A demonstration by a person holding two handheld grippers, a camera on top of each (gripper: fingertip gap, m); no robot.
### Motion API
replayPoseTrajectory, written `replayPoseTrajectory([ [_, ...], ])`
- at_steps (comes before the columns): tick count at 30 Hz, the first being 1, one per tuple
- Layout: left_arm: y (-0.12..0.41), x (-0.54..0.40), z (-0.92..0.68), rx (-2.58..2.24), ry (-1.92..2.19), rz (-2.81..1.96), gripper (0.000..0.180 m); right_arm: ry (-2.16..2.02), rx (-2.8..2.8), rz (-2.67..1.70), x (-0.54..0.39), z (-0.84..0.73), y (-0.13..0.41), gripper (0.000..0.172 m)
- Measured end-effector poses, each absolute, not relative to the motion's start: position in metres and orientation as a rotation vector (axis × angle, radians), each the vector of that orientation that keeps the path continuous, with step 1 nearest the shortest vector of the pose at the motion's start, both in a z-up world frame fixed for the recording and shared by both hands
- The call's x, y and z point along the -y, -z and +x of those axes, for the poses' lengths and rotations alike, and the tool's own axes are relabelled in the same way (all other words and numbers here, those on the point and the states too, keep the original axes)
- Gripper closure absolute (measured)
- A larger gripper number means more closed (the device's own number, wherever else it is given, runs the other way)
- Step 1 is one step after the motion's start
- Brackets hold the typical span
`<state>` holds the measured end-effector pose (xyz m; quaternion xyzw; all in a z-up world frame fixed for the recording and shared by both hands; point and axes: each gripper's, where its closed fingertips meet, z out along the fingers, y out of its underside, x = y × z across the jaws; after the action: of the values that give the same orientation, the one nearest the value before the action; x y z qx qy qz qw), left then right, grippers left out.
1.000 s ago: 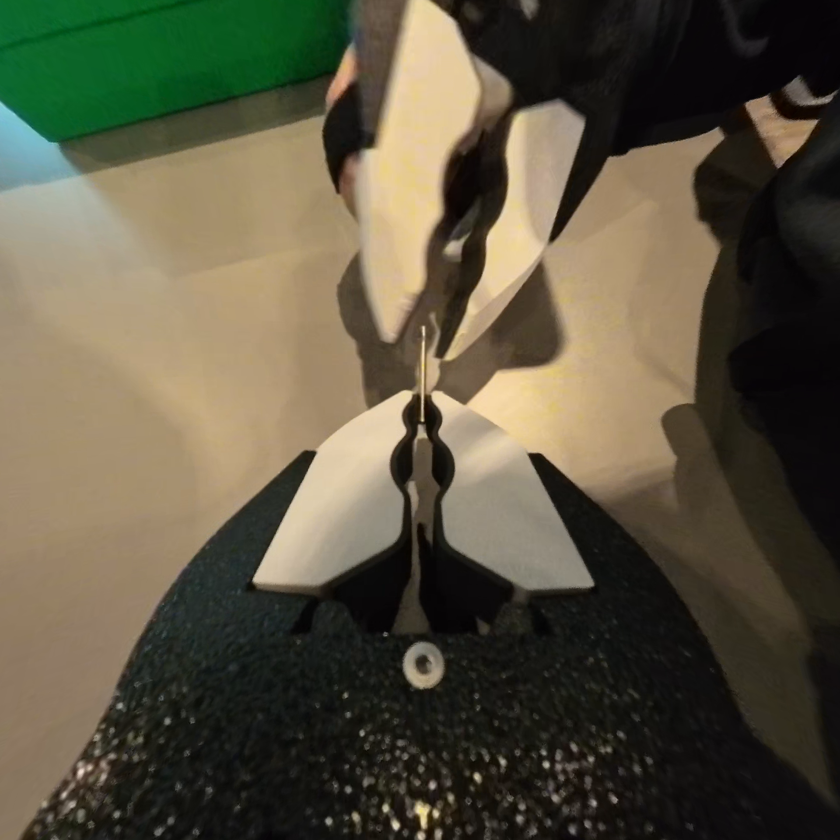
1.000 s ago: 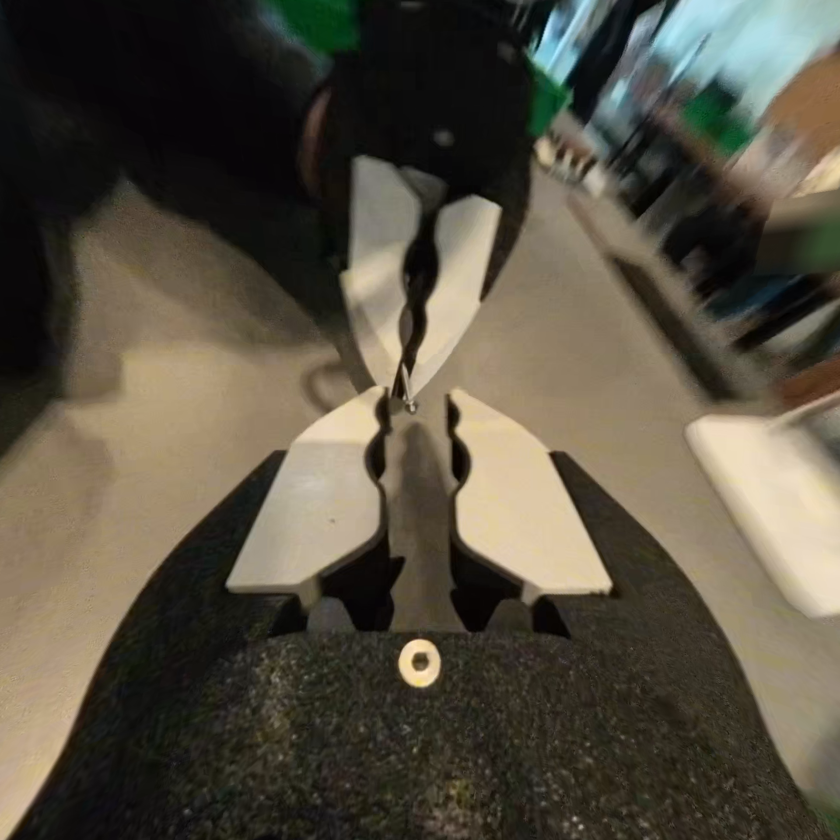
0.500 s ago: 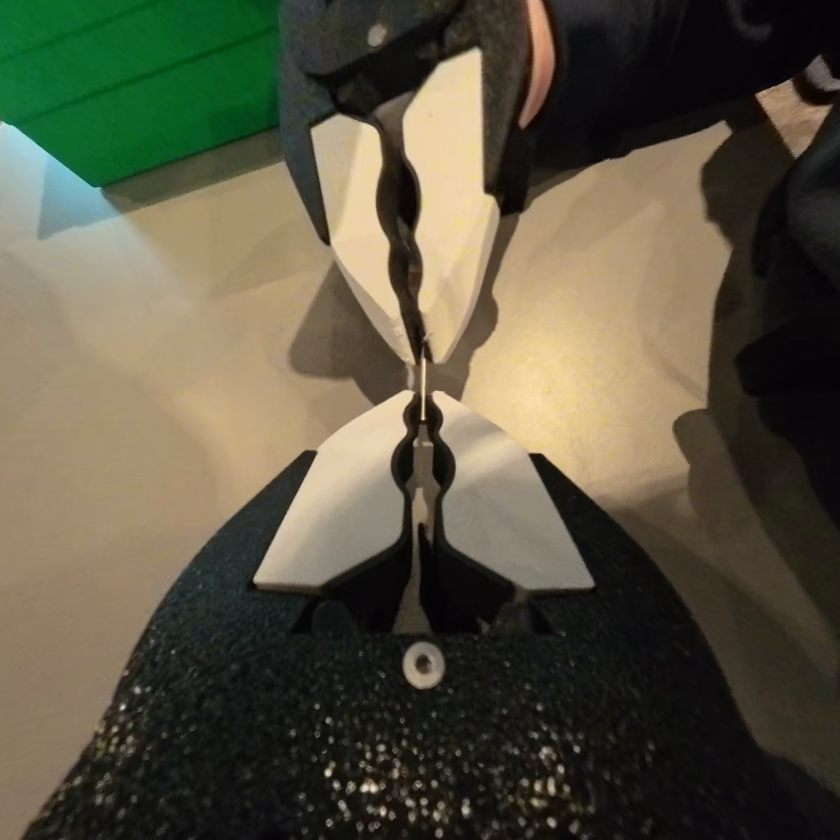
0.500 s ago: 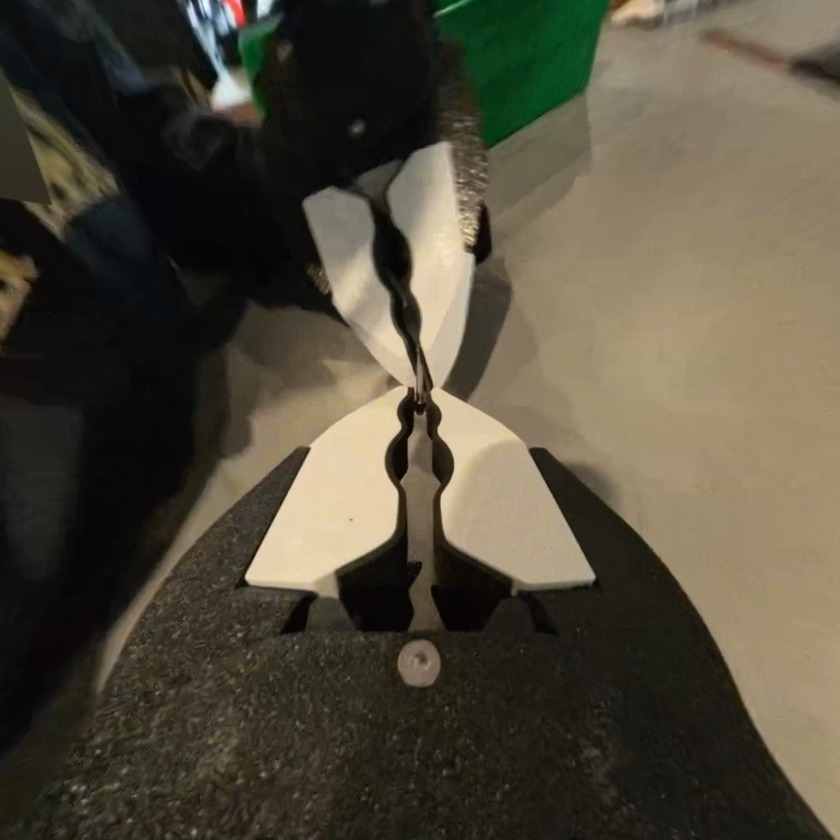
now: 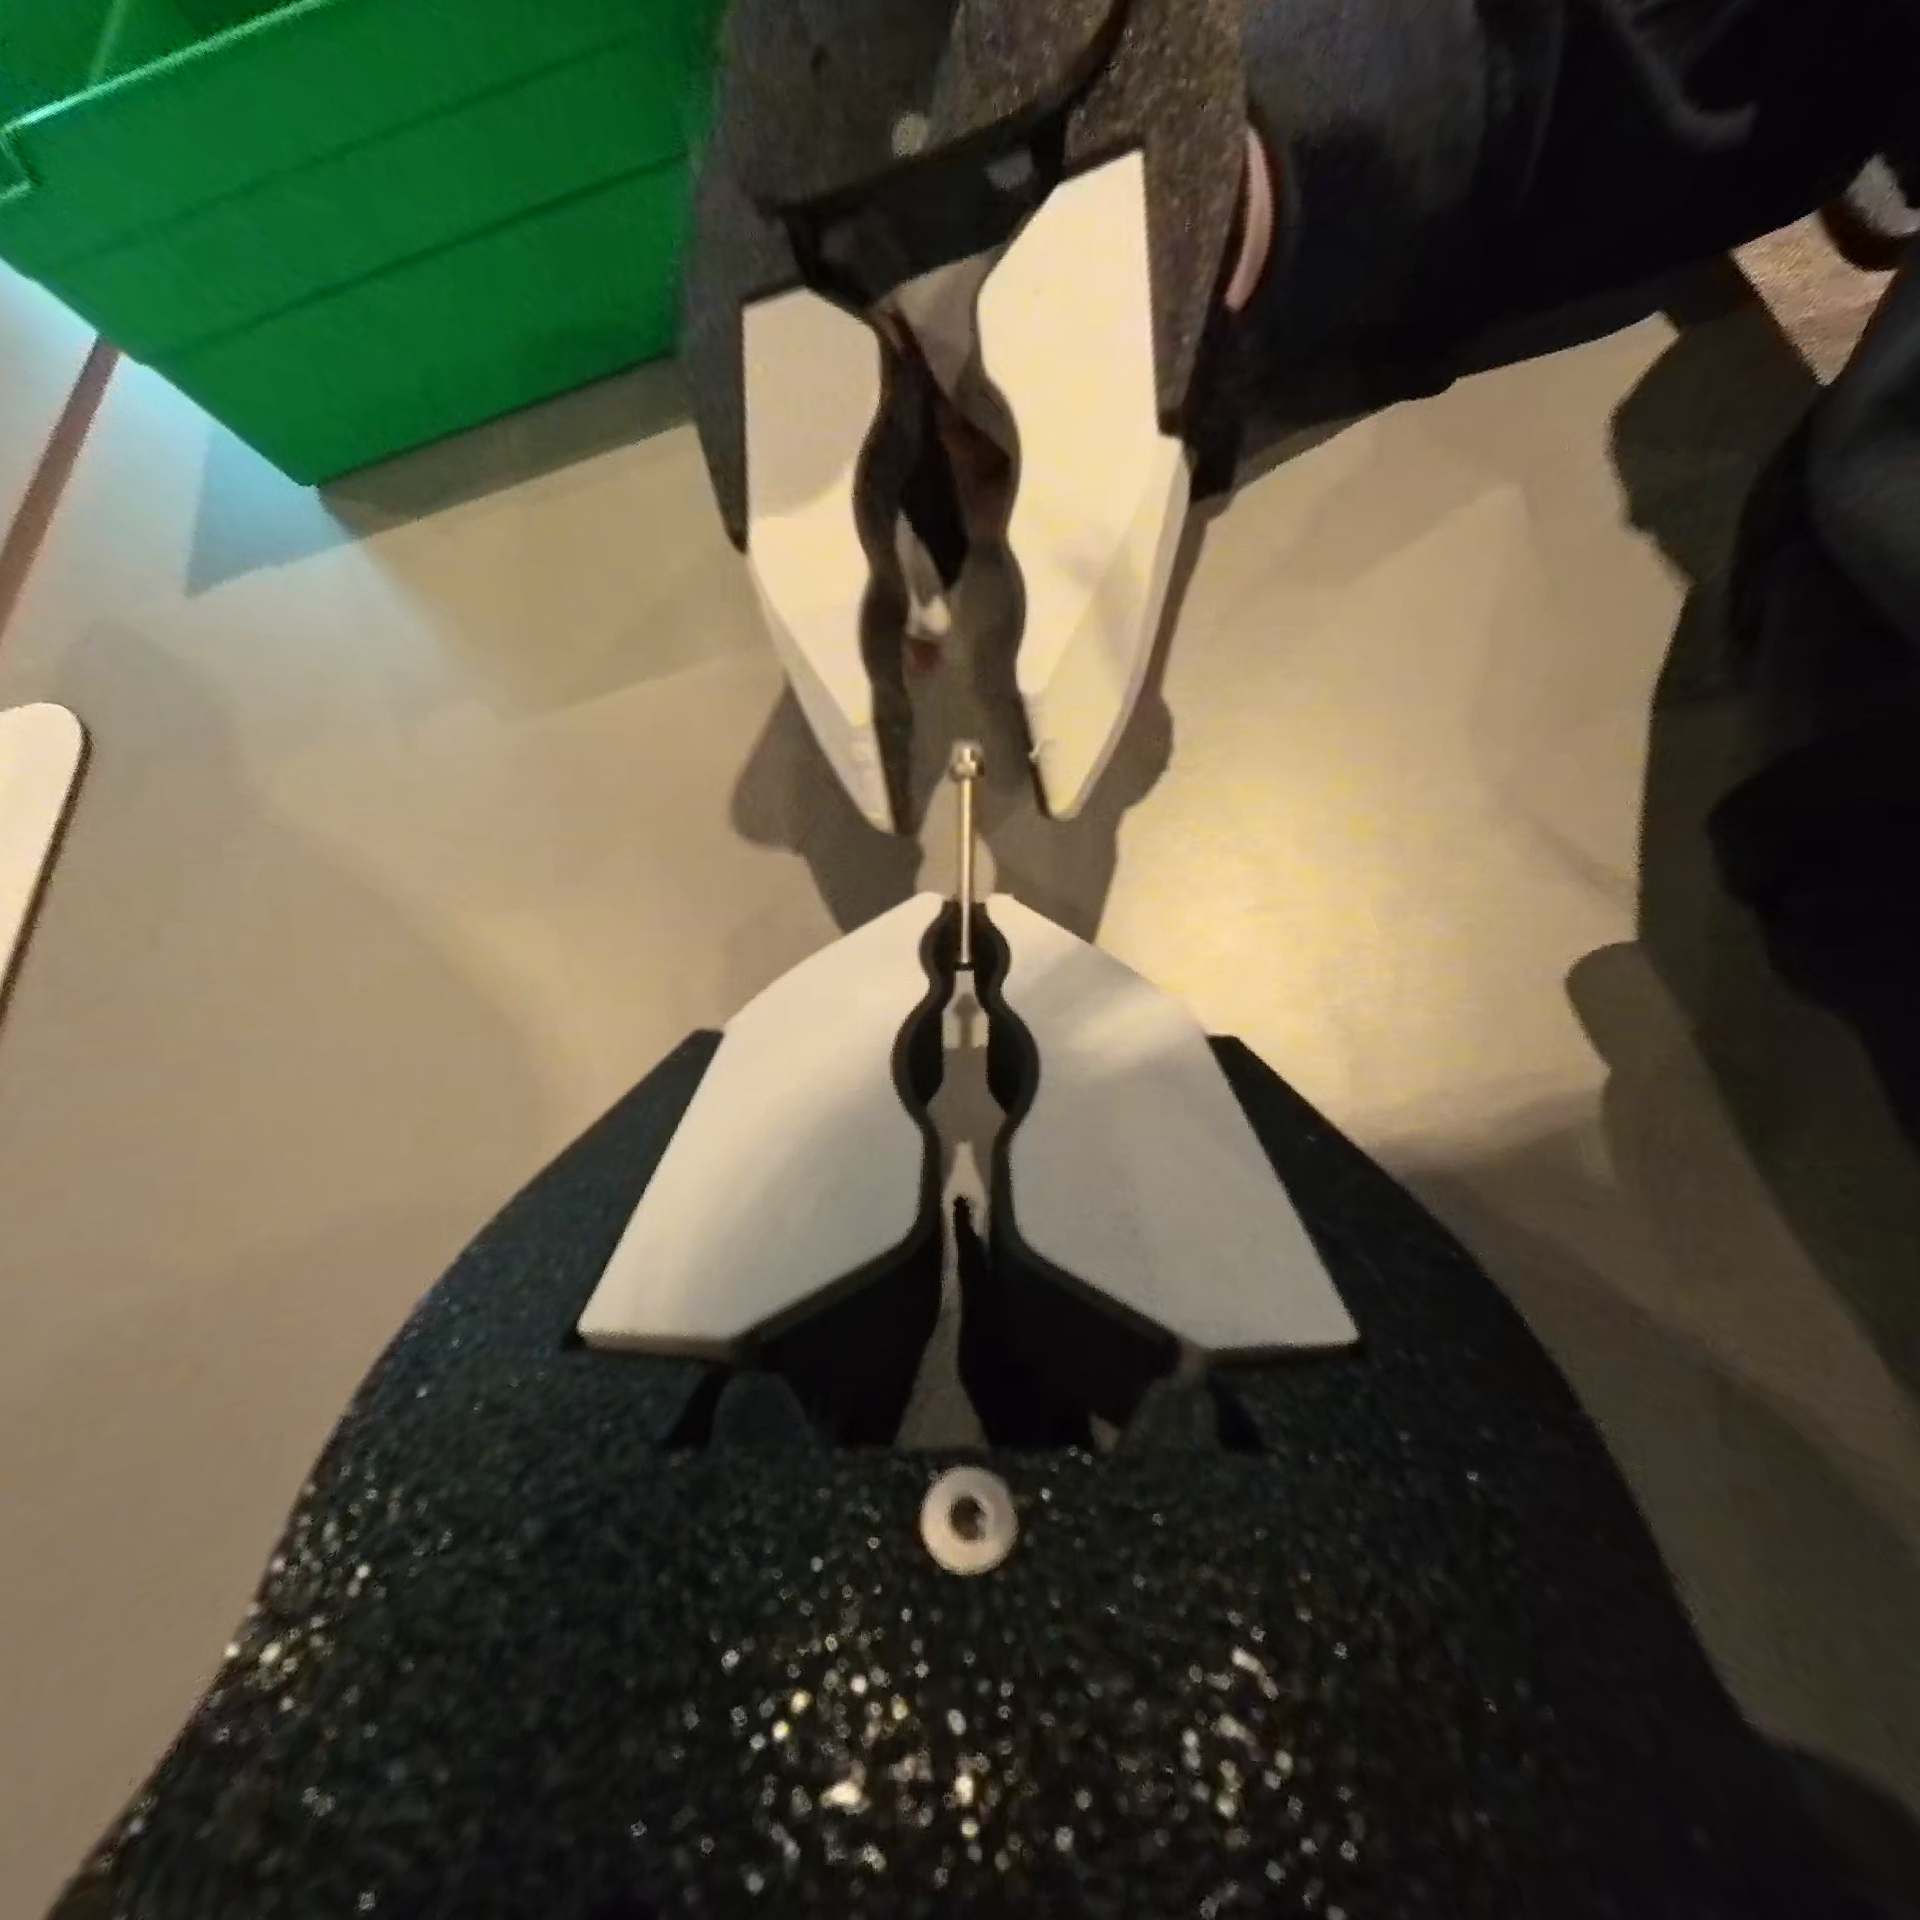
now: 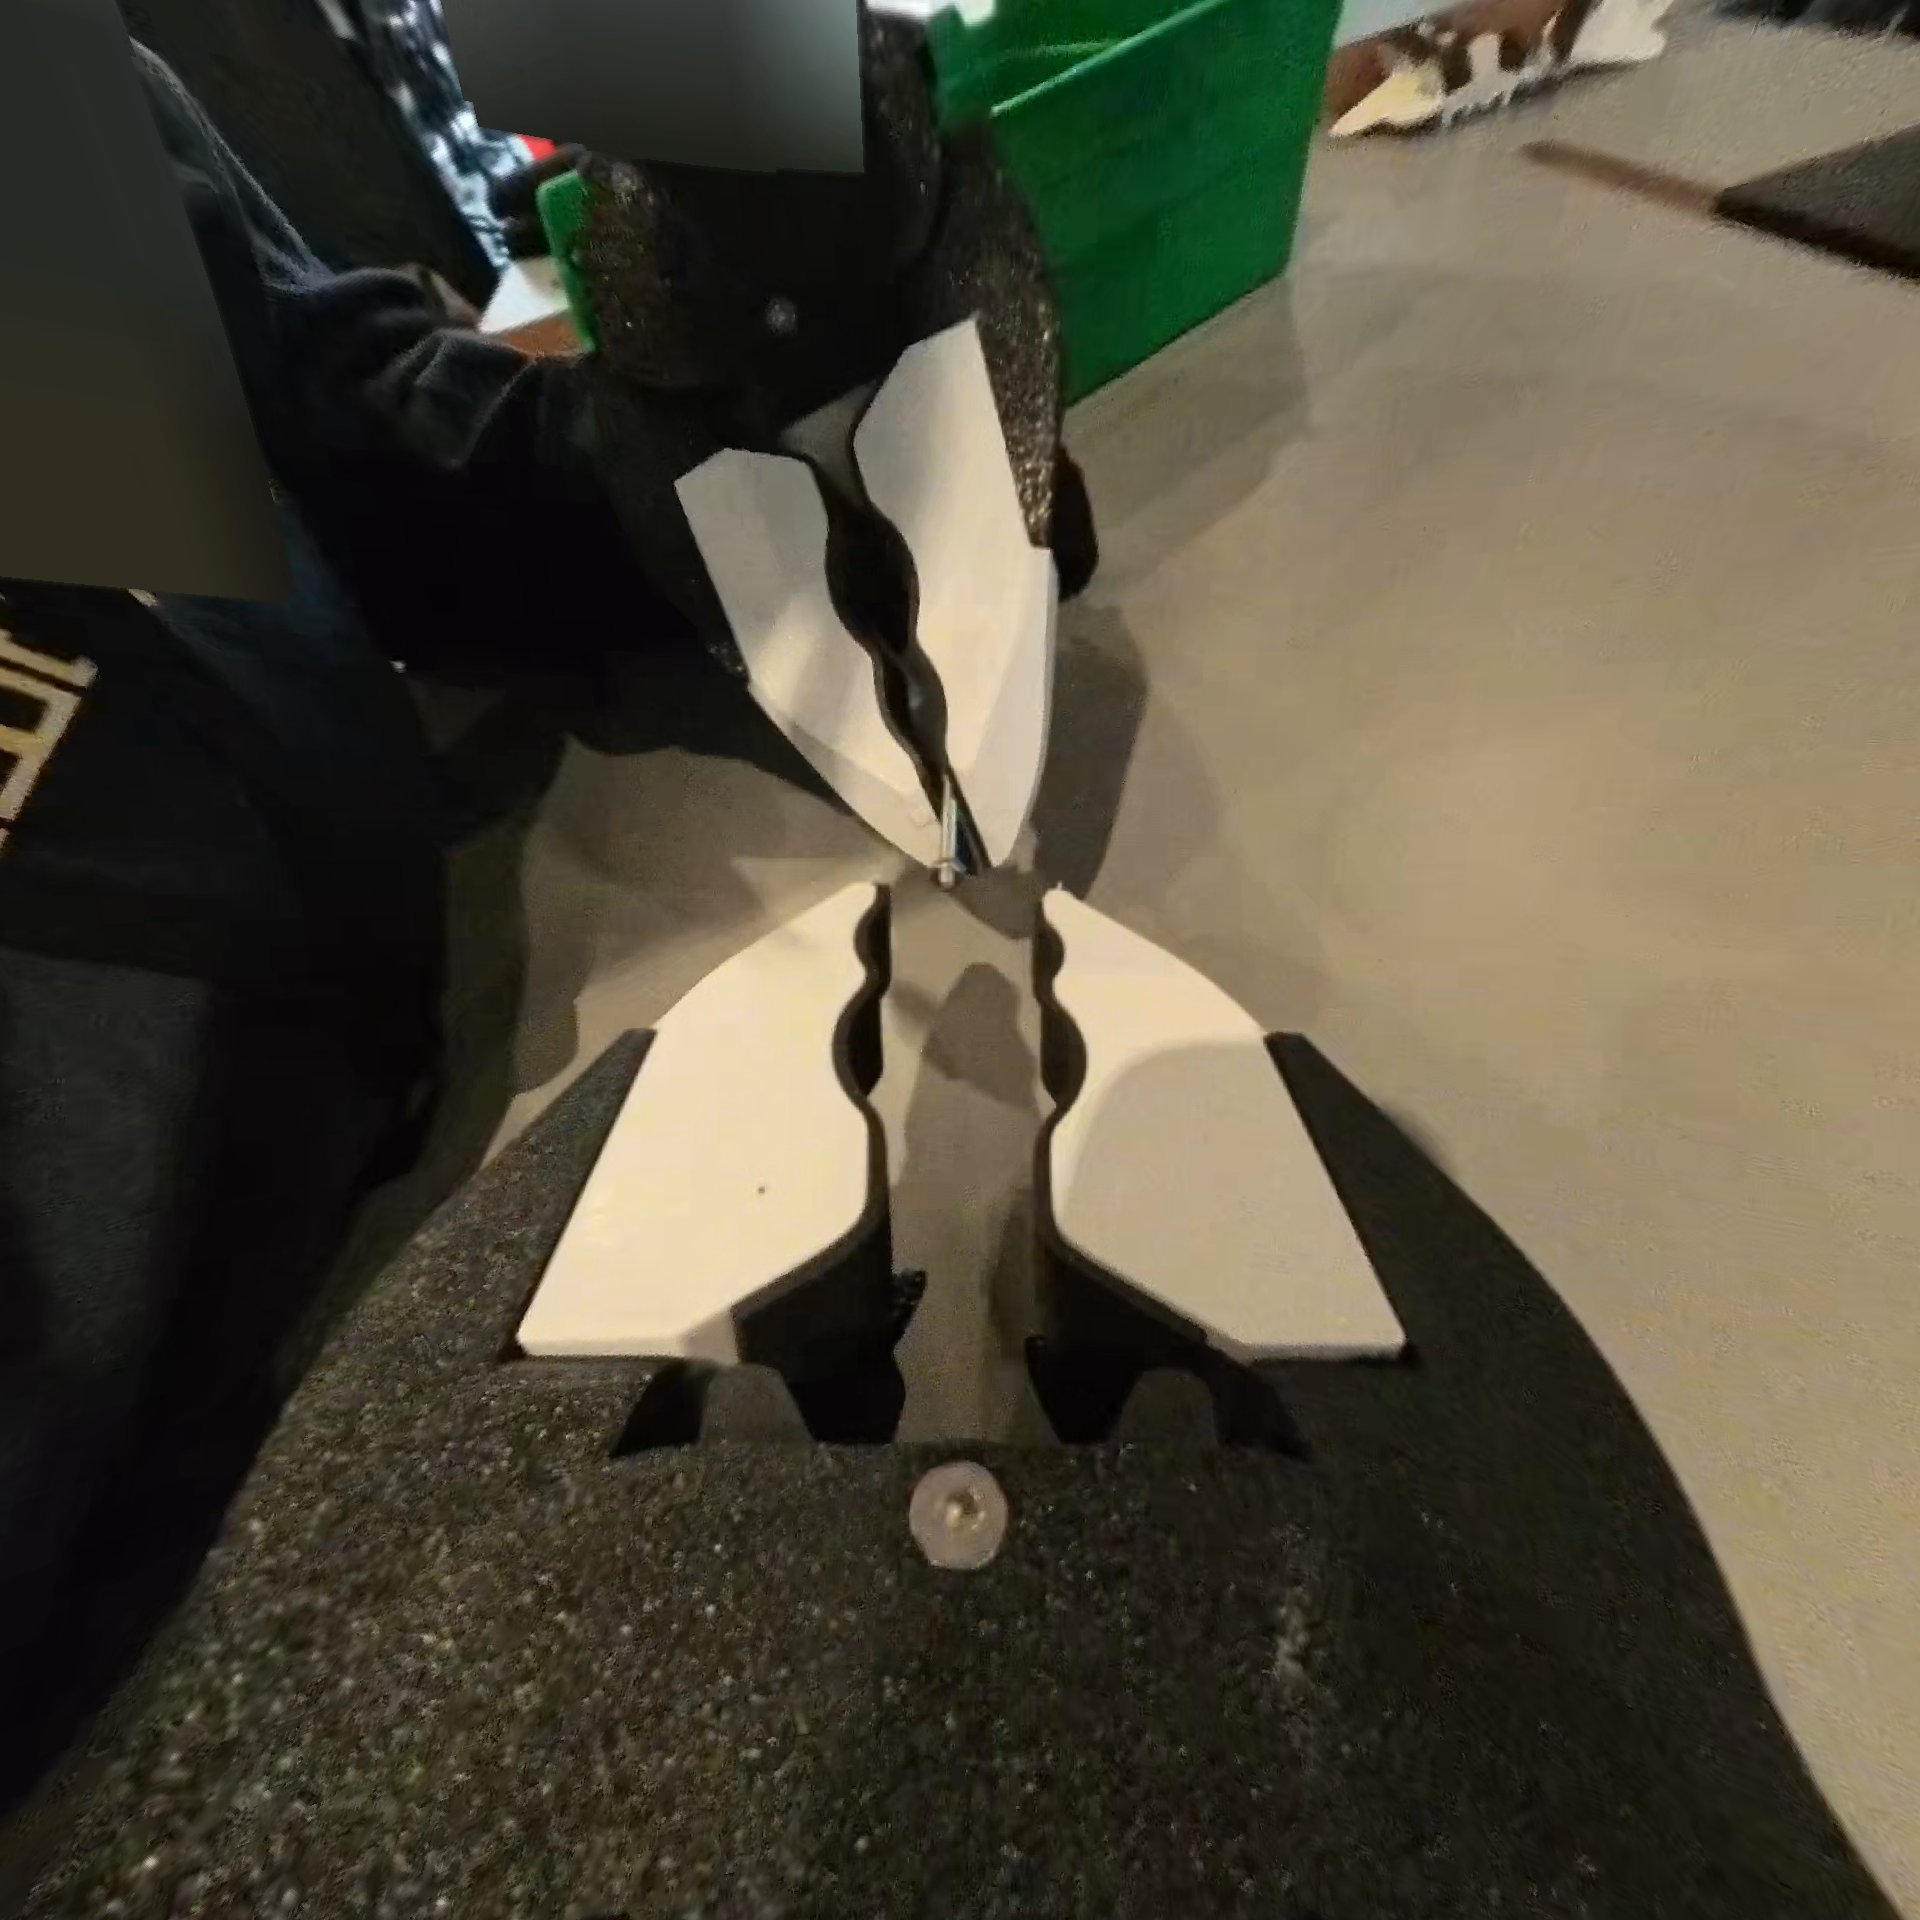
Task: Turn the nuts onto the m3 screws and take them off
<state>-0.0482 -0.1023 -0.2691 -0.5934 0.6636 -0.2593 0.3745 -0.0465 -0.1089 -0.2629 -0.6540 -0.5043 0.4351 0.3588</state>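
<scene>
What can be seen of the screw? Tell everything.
The screw is a thin, silvery metal pin with a small knob, probably the nut, at its far end. It sticks straight out from the tip of the left tongs, whose white fingers are shut on its near end. It is held in the air above the beige table. Its far end reaches between the open right tongs, which do not touch it.

Green bin (image 5: 343, 208), beige table (image 5: 312, 935), silver screw (image 5: 966, 831), white fingers (image 5: 790, 1174) on speckled black bodies (image 5: 935, 1714).
</scene>
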Motion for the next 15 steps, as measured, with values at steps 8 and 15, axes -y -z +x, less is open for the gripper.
replayPoseTrajectory([
  [8, 0.277, 0.103, -0.049, -1.719, 0.676, -1.562, 0.178, -1.067, 1.374, -1.581, 0.117, -0.051, 0.258, 0.149],
  [15, 0.279, 0.099, -0.051, -1.706, 0.664, -1.587, 0.178, -0.906, 1.405, -1.519, 0.114, -0.051, 0.256, 0.154],
])
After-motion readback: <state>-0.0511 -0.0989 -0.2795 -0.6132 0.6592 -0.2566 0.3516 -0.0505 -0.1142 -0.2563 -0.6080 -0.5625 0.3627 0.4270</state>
